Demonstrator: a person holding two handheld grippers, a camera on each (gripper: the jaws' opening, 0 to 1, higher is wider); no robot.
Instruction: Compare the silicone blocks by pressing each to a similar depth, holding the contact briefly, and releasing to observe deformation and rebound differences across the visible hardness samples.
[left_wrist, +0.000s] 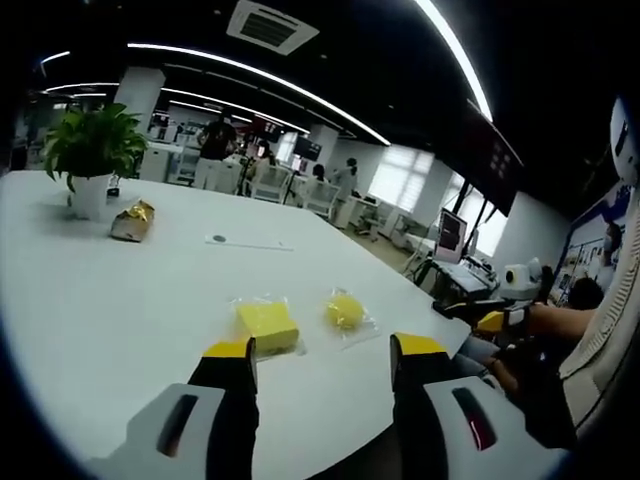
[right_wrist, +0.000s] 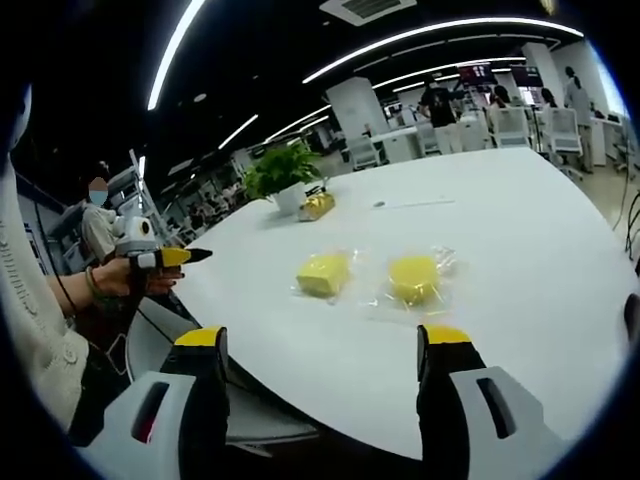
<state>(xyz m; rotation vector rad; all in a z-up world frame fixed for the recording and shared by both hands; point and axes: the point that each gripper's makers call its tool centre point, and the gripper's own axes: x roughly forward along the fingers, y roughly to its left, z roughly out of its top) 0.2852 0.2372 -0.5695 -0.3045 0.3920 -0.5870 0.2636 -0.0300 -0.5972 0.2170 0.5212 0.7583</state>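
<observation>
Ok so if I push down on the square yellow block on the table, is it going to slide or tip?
The square yellow block lies low and flat, so tipping seems unlikely. It sits on a clear plastic wrapper on the smooth white table, so it may skid if pushed off-centre. As a silicone sample, it probably dents, then rebounds.

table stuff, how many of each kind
yellow silicone blocks: 2, a square one and a round one
potted plant: 1
gold-wrapped packet: 1
thin flat strip: 1
total: 5
</observation>
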